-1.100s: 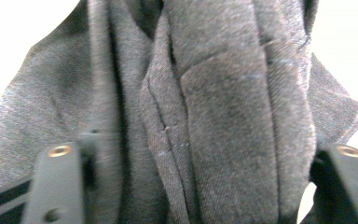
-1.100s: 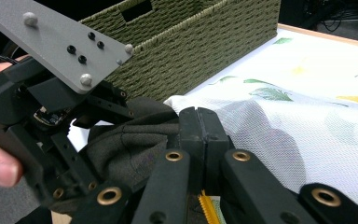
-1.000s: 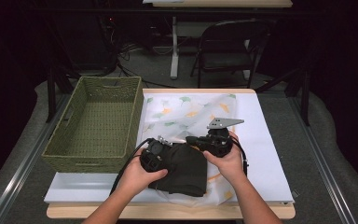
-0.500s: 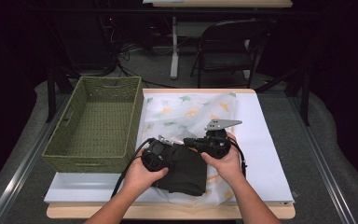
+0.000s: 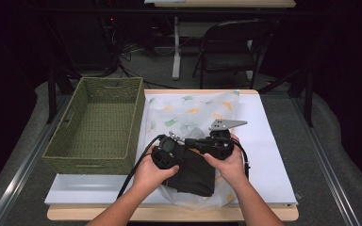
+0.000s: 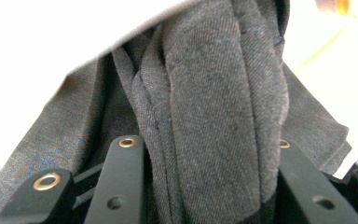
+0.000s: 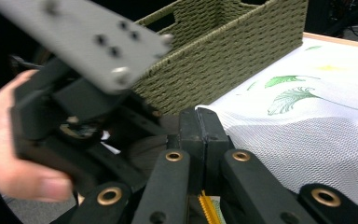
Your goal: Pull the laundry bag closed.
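A dark grey folded garment [image 5: 194,173] lies at the table's near middle on a white mesh bag [image 5: 193,110] printed with leaves. My left gripper [image 5: 183,159] points right into the garment. In the left gripper view its jaws have just been closing, and my left gripper [image 6: 205,140] is shut on a thick bunched fold of the garment [image 6: 223,102]. My right gripper [image 5: 190,141], with its grey plate on top, points left just beyond the garment. In the right gripper view my right gripper [image 7: 198,119] is shut at the mesh bag's [image 7: 307,140] edge, a yellow zip strip showing between the jaws.
An empty green woven basket [image 5: 96,122] stands on the left of the table, close past the grippers [image 7: 223,51]. White table surface [image 5: 271,155] lies to the right. A folding chair [image 5: 231,47] and a desk stand beyond the far edge.
The left hand and its gripper have shifted a little right and up, toward the right gripper, with the dark garment. The right gripper has stayed put.
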Motion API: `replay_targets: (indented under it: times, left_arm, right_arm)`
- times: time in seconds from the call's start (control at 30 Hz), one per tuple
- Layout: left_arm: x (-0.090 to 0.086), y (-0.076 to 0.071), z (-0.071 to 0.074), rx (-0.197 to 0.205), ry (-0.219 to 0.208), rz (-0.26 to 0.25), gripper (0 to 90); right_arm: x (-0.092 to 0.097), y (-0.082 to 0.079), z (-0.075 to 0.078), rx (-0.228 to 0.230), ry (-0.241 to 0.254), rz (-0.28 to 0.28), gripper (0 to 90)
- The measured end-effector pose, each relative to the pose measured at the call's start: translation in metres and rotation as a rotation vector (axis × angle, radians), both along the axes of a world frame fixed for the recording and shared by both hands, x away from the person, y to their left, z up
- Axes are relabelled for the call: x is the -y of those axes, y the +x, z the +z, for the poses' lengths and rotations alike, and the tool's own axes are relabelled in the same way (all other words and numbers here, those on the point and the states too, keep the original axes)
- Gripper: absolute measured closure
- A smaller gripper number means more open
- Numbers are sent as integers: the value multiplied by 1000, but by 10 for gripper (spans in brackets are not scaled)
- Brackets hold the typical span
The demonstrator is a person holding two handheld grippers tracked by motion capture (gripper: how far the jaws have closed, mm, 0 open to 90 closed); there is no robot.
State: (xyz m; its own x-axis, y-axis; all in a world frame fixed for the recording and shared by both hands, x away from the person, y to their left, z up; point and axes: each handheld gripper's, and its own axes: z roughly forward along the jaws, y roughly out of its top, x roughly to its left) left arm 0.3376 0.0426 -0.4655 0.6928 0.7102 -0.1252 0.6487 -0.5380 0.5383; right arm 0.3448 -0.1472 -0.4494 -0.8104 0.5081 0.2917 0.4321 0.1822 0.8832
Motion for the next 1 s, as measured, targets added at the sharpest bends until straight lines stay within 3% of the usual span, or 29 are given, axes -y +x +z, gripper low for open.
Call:
replay_targets:
  times: [0.53, 0.63, 0.8, 0.9, 1.0]
  left_arm:
    - [-7, 14, 12, 5, -26, 92, 645]
    - [-4, 17, 8, 2, -31, 91, 642]
    - [-3, 24, -10, 2, -48, 102, 621]
    - [-6, 27, -19, 1, -74, 118, 585]
    - [-7, 28, -23, 6, -62, 118, 513]
  right_arm:
    - [6, -2, 6, 19, 26, -18, 900]
    - [5, -2, 6, 21, 22, -19, 900]
    - [5, 1, 1, 3, 11, -24, 900]
    - [4, 3, -3, -3, -12, -32, 900]
    - [3, 4, -6, -4, -26, -37, 900]
